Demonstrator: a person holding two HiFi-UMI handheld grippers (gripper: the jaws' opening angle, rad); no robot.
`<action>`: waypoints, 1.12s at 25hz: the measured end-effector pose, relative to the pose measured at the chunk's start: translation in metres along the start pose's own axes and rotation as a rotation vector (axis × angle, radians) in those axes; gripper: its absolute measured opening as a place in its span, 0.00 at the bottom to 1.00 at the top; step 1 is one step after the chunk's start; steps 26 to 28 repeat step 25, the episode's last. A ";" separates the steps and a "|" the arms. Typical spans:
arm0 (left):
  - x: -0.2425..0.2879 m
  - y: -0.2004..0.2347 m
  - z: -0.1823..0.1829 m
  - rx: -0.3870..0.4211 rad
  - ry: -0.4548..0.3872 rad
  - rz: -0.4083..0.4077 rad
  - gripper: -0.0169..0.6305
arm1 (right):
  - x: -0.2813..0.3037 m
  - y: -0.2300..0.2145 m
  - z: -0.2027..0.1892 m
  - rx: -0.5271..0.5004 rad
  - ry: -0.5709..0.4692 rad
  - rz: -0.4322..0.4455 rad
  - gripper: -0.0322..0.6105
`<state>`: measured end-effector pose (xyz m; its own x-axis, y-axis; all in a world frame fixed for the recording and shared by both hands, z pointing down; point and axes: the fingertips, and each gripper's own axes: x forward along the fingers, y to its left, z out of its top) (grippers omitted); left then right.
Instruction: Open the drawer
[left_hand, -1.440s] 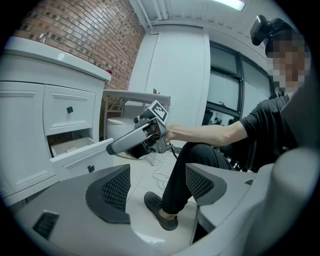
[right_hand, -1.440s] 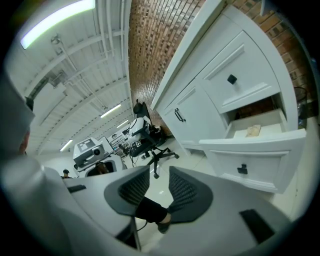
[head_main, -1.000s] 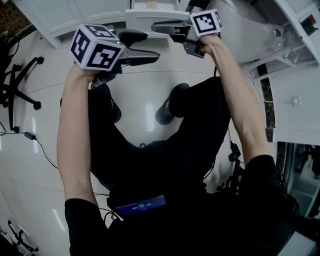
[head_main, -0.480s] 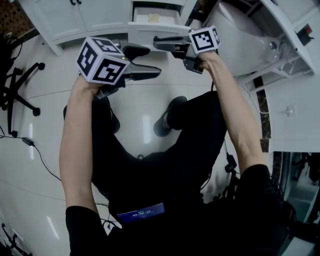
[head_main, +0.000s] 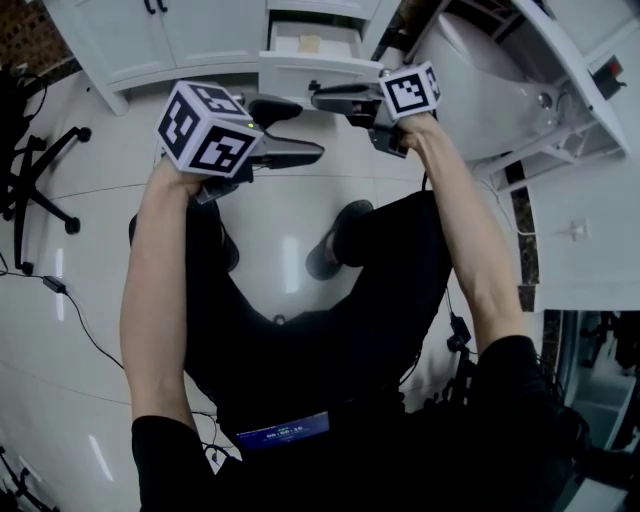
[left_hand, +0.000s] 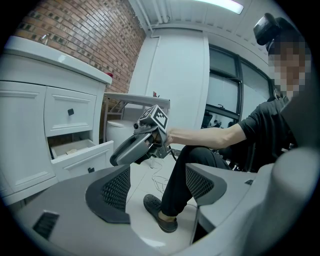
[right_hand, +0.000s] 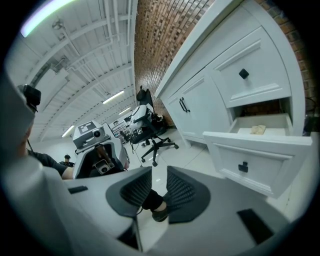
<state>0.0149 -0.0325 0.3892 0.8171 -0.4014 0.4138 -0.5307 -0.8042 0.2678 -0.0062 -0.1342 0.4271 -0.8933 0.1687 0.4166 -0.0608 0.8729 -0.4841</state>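
The white drawer of the vanity stands pulled out, with a small tan object inside it. Its black knob shows in the right gripper view. My right gripper hovers just in front of the drawer's right corner without touching it. Its jaws are closing, with only a narrow gap left and nothing between them. My left gripper sits lower left of the drawer, open wide and empty. From there I see the drawer and the right gripper beside it.
A white toilet stands right of the vanity. Cabinet doors are to the drawer's left, and a closed upper drawer is above it. An office chair and cables are at the left. The person's shoes rest on the glossy floor.
The head view has tilted, so more of the vanity and the drawer's inside shows. The right gripper's jaws look closer together. Both grippers stay about where they were.
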 end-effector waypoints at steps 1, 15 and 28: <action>0.000 0.000 0.000 0.000 0.000 0.000 0.56 | 0.000 0.001 0.000 -0.004 0.002 0.002 0.22; -0.002 -0.001 0.001 0.000 -0.005 0.003 0.56 | 0.003 0.001 -0.005 -0.012 0.029 -0.004 0.21; 0.001 -0.001 0.002 -0.003 -0.005 0.006 0.56 | 0.001 0.000 -0.008 -0.013 0.042 -0.004 0.21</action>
